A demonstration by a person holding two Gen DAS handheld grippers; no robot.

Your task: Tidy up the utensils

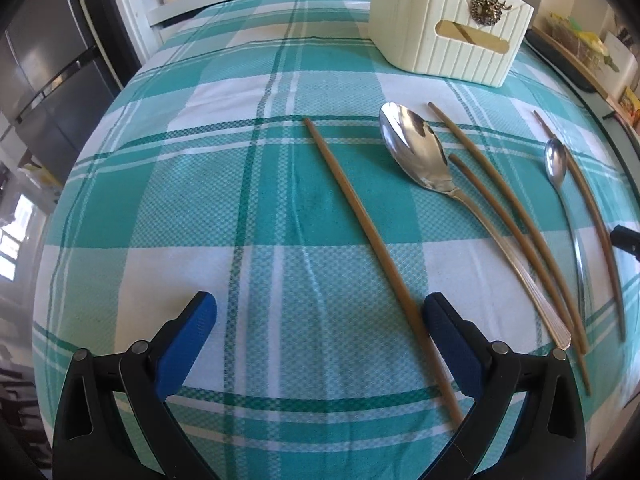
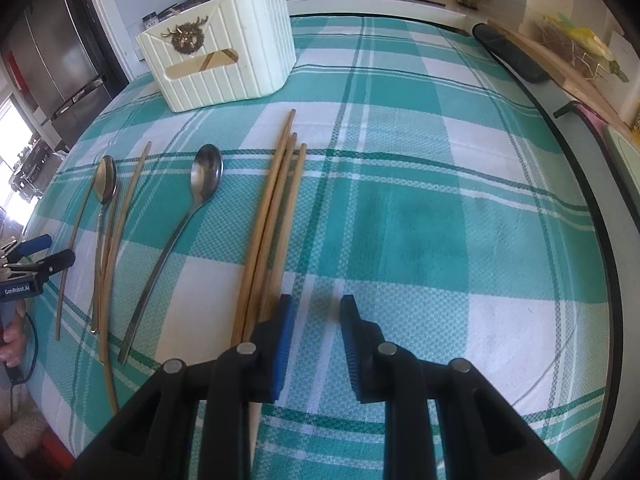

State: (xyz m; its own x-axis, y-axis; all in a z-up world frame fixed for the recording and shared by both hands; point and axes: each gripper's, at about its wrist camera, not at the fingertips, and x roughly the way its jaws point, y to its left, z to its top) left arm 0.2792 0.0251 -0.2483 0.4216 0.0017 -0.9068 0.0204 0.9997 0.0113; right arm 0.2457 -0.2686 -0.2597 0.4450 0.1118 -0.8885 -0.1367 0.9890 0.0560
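My left gripper (image 1: 320, 320) hangs open and wide over the checked cloth. A brown chopstick (image 1: 352, 224) runs diagonally under its right finger (image 1: 448, 328), untouched. Further right lie a large steel spoon (image 1: 416, 152), two more brown chopsticks (image 1: 504, 216) and a slim long-handled spoon (image 1: 556, 160). My right gripper (image 2: 316, 320) stands narrowly open with only cloth in its gap. A bundle of pale wooden chopsticks (image 2: 280, 200) lies just outside its left finger (image 2: 284, 328) and passes beneath it. The cream ribbed utensil holder (image 2: 224, 60) stands at the back, holding a few sticks.
The right wrist view shows the slim spoon (image 2: 206, 176), the large spoon (image 2: 106, 184), my left gripper (image 2: 40, 256) and a person's hand (image 2: 12, 340) at the left edge. A dark board (image 2: 508, 56) lies along the table's right rim. Fridge and counter stand behind.
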